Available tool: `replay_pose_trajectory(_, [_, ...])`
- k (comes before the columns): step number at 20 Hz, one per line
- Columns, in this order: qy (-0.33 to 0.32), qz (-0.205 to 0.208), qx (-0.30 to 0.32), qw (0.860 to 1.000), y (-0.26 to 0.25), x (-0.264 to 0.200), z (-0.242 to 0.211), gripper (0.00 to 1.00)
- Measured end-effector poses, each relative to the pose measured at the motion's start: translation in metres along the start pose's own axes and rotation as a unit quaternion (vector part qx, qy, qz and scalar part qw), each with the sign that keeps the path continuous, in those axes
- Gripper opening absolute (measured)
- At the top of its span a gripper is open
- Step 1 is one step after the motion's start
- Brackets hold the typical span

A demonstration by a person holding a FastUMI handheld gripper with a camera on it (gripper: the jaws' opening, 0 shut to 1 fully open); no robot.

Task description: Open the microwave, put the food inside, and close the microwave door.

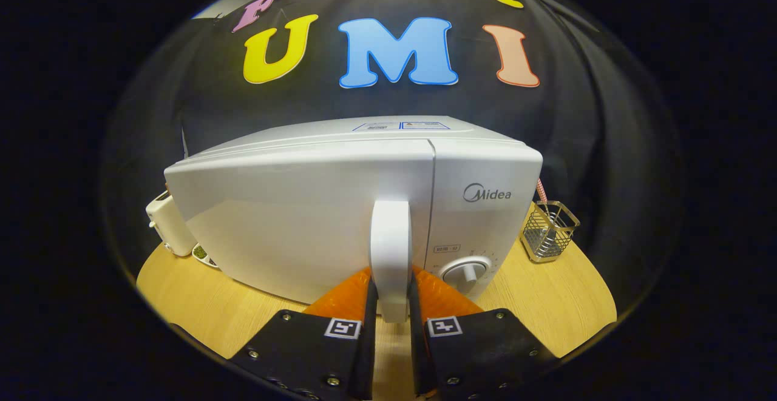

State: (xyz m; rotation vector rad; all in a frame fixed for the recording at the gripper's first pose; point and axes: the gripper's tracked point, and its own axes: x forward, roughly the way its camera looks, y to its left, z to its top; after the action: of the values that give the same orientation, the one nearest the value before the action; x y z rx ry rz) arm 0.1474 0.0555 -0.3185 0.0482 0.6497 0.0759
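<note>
While its two fingers press on either side of the white upright door handle [390, 255], the gripper [391, 304] is clamped narrow around that handle's lower part, with the handle's bottom end showing between the fingers. Directly behind the handle, the white boxy microwave [303, 207] stands with its door closed, the door seam running just to the right of the handle. Right of the fingers sits the round white control dial [467, 272] on the microwave's panel. Beneath the fingers, the light wooden desk [546, 310] lies bare to both sides, up to its curved front edge. Farther right, apart from the microwave, stands a small wire-mesh metal basket [549, 231]. Far left, a white boxy object [170, 225] touches the microwave's side.
</note>
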Motion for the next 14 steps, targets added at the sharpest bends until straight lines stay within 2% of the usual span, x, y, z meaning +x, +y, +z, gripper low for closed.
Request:
replay_pose_trajectory(1, [0.005,-0.001,-0.003,1.000,-0.001,0.000,0.000,0.16])
replay_pose_trajectory(6, [0.045,0.011,-0.010,0.999,0.000,-0.004,-0.002,0.16])
replay_pose_trajectory(10, [0.044,0.002,-0.048,0.998,-0.001,-0.011,-0.004,0.16])
replay_pose_trajectory(13, [0.041,0.002,-0.051,0.998,0.000,-0.016,-0.004,0.16])
replay_pose_trajectory(14, [0.038,0.001,-0.061,0.997,0.001,-0.016,-0.003,0.08])
